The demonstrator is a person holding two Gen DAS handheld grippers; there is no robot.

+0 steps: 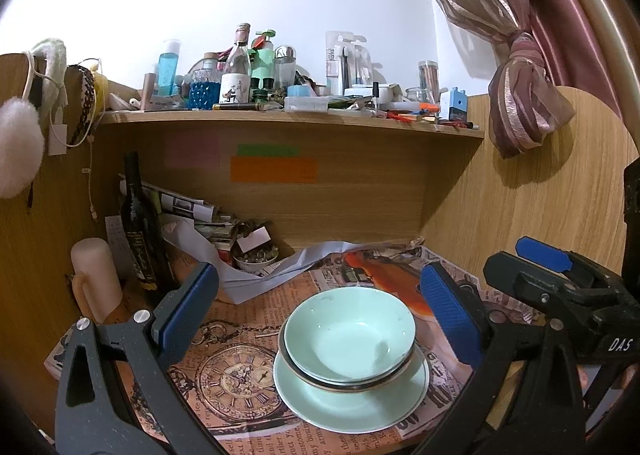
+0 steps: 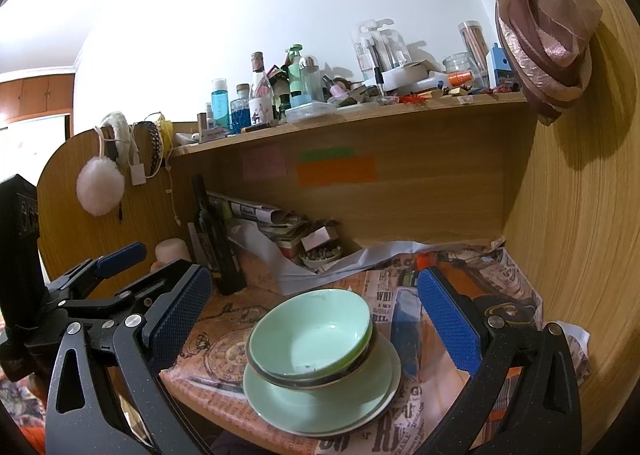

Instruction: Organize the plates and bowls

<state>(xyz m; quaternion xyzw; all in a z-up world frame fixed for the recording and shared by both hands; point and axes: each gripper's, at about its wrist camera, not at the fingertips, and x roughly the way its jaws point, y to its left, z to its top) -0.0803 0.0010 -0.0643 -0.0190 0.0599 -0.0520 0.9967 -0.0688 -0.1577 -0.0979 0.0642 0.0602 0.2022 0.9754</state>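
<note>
Nearest to us, our left gripper [image 1: 320, 299] hangs above the surface [image 1: 224, 339] with its jaws spread wide and nothing between them; its blue pads [image 1: 188, 301] stand well apart on either side of the crockery without touching it. Our right gripper [image 2: 316, 311] is released in the same way, its own blue pads [image 2: 450, 323] flanking the same stack from a slightly different angle, and it too holds nothing. In the left wrist view the right gripper shows at the right edge, and in the right wrist view the left gripper shows at the left edge.

Between the jaws sits the pale green stack: two bowls [image 1: 348, 335] nested one inside the other, the lower one edged with a dark rim, resting on a green plate [image 1: 352, 403]. In the right wrist view the plate looks like two plates stacked, though we cannot tell for sure. The stack stands on printed paper [image 1: 240, 379] showing a pocket watch.

Farther back, a dark bottle [image 1: 138, 223] stands upright at the left, with a cream cylinder [image 1: 96, 279] just beside it. Behind the stack lie folded newspapers [image 1: 192, 207] and a small dish [image 1: 256, 259] of little objects. Coloured sticky notes [image 1: 274, 169] are stuck on the wooden back panel. Above, a shelf [image 1: 280, 121] carries many bottles and jars, and a pink curtain [image 1: 520, 95] is tied at the right.
</note>
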